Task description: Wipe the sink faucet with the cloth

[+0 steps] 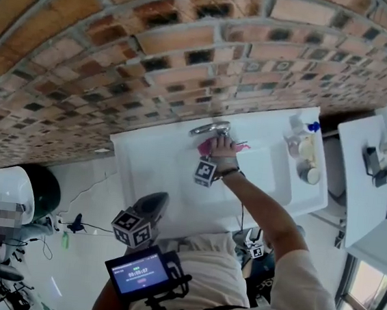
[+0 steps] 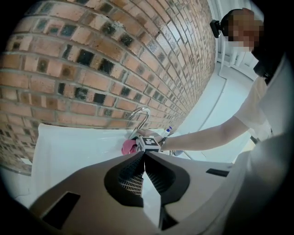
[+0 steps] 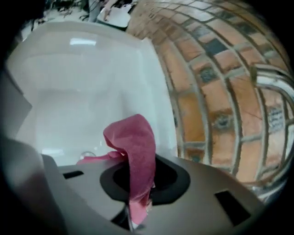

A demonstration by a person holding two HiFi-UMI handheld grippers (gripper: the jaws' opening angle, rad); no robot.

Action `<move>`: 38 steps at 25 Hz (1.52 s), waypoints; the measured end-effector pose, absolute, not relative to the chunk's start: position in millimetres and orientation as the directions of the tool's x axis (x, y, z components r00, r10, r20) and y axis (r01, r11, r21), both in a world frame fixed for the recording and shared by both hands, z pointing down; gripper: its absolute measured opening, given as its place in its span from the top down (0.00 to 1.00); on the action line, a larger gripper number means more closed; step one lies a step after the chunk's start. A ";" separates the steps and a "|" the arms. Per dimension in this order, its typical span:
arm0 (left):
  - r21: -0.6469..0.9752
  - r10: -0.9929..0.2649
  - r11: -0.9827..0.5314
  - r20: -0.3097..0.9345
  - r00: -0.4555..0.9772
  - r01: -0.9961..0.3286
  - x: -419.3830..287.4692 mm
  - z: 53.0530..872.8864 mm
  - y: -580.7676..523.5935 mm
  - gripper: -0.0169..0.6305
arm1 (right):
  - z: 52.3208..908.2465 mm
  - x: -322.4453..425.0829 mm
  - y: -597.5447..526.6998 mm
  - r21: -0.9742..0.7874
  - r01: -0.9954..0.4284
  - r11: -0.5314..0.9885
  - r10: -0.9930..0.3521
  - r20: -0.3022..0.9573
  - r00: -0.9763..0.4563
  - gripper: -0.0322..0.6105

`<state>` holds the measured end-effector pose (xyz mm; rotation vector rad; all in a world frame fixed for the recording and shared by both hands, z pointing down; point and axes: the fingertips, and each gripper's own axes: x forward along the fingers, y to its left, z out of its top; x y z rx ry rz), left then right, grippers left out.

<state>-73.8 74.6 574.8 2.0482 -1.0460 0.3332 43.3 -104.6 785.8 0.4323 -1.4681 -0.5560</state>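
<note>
Head view: R gripper (image 1: 212,144) clenched on cloth (image 1: 202,147) by faucet (image 1: 210,127) — sink (image 1: 153,162) back edge.

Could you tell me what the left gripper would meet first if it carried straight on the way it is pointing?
Most likely the right gripper, shut on the pink cloth just before the faucet. The left gripper, shut and empty, aims at that spot; depth is hard to judge.

Bright daylight, fisheye-warped, dark-vignetted edges
</note>
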 end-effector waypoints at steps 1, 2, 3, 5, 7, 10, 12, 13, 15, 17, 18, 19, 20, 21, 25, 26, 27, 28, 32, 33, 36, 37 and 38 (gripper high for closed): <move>0.536 -0.568 -0.338 0.539 0.622 -0.774 -76.5 575.3 75.3 0.97 | 792.5 46.0 -105.4 0.585 0.134 0.800 -0.594 0.803 0.041 0.86; 0.537 -0.573 -0.335 0.536 0.620 -0.774 -78.7 575.4 75.8 0.97 | 797.3 48.0 -107.2 0.588 0.164 0.792 -0.602 0.797 0.053 0.86; 0.538 -0.578 -0.332 0.533 0.618 -0.775 -80.8 575.3 75.9 0.97 | 800.0 49.2 -109.1 0.594 0.183 0.784 -0.612 0.789 0.059 0.86; 0.539 -0.584 -0.328 0.529 0.615 -0.775 -84.3 574.9 75.5 0.97 | 799.5 51.2 -110.5 0.597 0.211 0.774 -0.621 0.781 0.065 0.86; 0.544 -0.590 -0.318 0.527 0.611 -0.776 -86.6 574.8 75.9 0.97 | 793.6 53.6 -109.9 0.593 0.210 0.778 -0.616 0.786 0.062 0.86; 0.550 -0.600 -0.302 0.525 0.604 -0.779 -90.1 575.6 77.7 0.97 | 779.6 55.8 -111.2 0.594 0.104 0.798 -0.599 0.801 0.023 0.86; 0.555 -0.602 -0.296 0.524 0.603 -0.777 -91.0 576.8 78.2 0.97 | 767.1 60.8 -114.5 0.595 0.047 0.802 -0.596 0.803 0.019 0.86; 0.557 -0.600 -0.296 0.524 0.605 -0.776 -90.7 577.5 78.4 0.97 | 760.1 63.8 -116.7 0.594 0.021 0.804 -0.595 0.804 0.020 0.86; 0.559 -0.596 -0.298 0.524 0.608 -0.774 -89.4 578.9 79.1 0.97 | 746.7 73.0 -124.5 0.591 -0.043 0.806 -0.590 0.807 0.033 0.87; 0.560 -0.594 -0.298 0.525 0.610 -0.773 -88.3 580.3 80.0 0.97 | 738.4 84.4 -132.1 0.567 -0.124 0.815 -0.566 0.823 0.043 0.87; 0.562 -0.593 -0.298 0.525 0.610 -0.772 -87.8 581.0 80.5 0.97 | 737.2 90.3 -134.1 0.546 -0.153 0.823 -0.547 0.836 0.042 0.87; 0.562 -0.592 -0.298 0.525 0.611 -0.771 -87.2 581.6 81.0 0.97 | 737.3 96.6 -135.9 0.527 -0.173 0.832 -0.529 0.848 0.038 0.87; 0.562 -0.591 -0.299 0.525 0.612 -0.771 -86.4 582.1 81.4 0.97 | 737.8 102.7 -137.8 0.505 -0.194 0.841 -0.509 0.860 0.030 0.87; 0.563 -0.590 -0.301 0.525 0.614 -0.770 -85.4 582.2 81.7 0.97 | 738.4 107.7 -139.6 0.474 -0.228 0.851 -0.483 0.875 0.014 0.87; 0.558 -0.584 -0.304 0.531 0.614 -0.772 -83.0 580.9 82.2 0.97 | 746.1 117.7 -145.6 0.263 -0.402 0.877 -0.321 0.943 -0.083 0.87; 0.557 -0.584 -0.303 0.533 0.612 -0.773 -83.1 581.2 82.6 0.97 | 750.2 119.1 -149.7 0.208 -0.443 0.872 -0.283 0.953 -0.110 0.87; 0.556 -0.584 -0.300 0.535 0.611 -0.775 -83.5 581.8 83.0 0.97 | 754.4 120.1 -155.2 0.151 -0.487 0.860 -0.248 0.959 -0.140 0.87; 0.556 -0.584 -0.297 0.537 0.609 -0.776 -84.0 582.6 83.4 0.97 | 758.4 121.0 -159.4 0.083 -0.534 0.842 -0.204 0.964 -0.172 0.87; 0.554 -0.580 -0.292 0.546 0.605 -0.780 -83.5 585.3 86.3 0.97 | 773.3 125.2 -150.6 -0.258 -0.675 0.691 0.057 0.951 -0.305 0.86; 0.553 -0.578 -0.289 0.549 0.603 -0.781 -82.9 585.6 86.9 0.97 | 776.7 127.5 -153.8 -0.300 -0.691 0.658 0.084 0.941 -0.328 0.86; 0.555 -0.574 -0.283 0.555 0.602 -0.782 -80.4 588.5 88.4 0.97 | 788.5 132.6 -164.4 -0.363 -0.721 0.591 0.111 0.921 -0.373 0.86; 0.556 -0.572 -0.284 0.556 0.604 -0.781 -79.2 589.8 88.8 0.97 | 792.2 133.0 -165.3 -0.386 -0.729 0.565 0.121 0.913 -0.390 0.87; 0.557 -0.569 -0.285 0.556 0.605 -0.780 -77.8 590.8 88.9 0.97 | 795.3 133.1 -165.2 -0.412 -0.736 0.537 0.133 0.903 -0.409 0.87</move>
